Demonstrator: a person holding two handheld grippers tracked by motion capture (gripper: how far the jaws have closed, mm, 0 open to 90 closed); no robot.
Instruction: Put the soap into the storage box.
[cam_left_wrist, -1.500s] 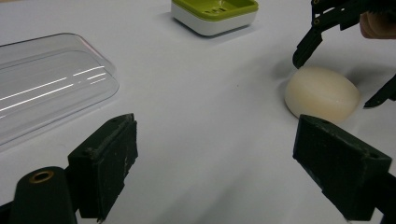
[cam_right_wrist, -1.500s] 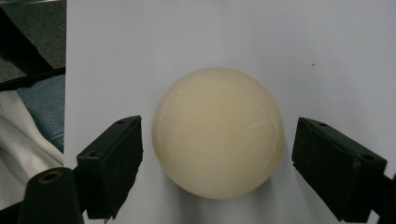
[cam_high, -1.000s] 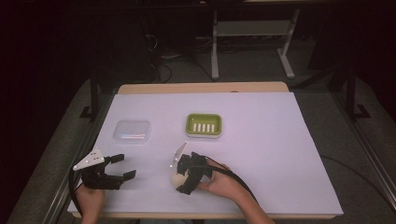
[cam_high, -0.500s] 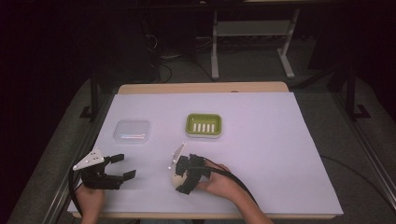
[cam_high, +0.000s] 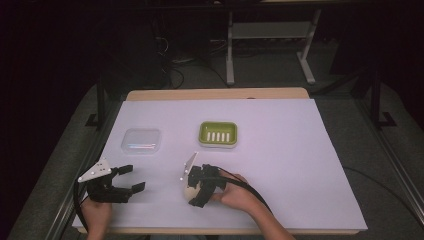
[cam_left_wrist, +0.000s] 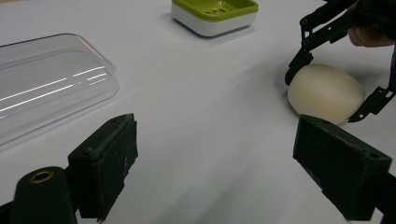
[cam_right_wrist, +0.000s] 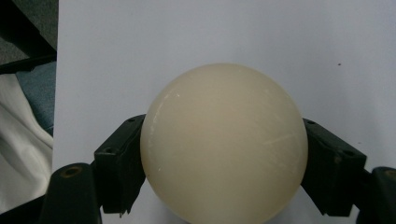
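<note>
1. Right now the cream-white oval soap bar (cam_right_wrist: 224, 142) sits between the two black jaws of the right claw (cam_high: 196, 188), and both jaws press on its sides, so the claw is closed on it.
2. From the left gripper view, the soap bar (cam_left_wrist: 325, 93) is low down on the white worktop (cam_high: 280, 170), near the front edge and a bit left of the middle. I cannot tell if it touches the worktop or is lifted a tiny bit.
3. A person's hand (cam_high: 239, 195) holds the right claw from behind, and a black cable runs back over the hand.
4. Off to the left, the left claw (cam_high: 131, 179) is wide open with nothing in it. It rests low by the front left corner of the worktop, well apart from the soap.
5. A green and white soap dish (cam_high: 218, 134) with slots in it sits farther back, behind the soap and apart from it.
6. A clear plastic lid (cam_high: 141, 140) lies flat to the left of the dish, behind the left claw.
7. Past the worktop the floor is dark, with a grey metal stand (cam_high: 270, 37) on it.
</note>
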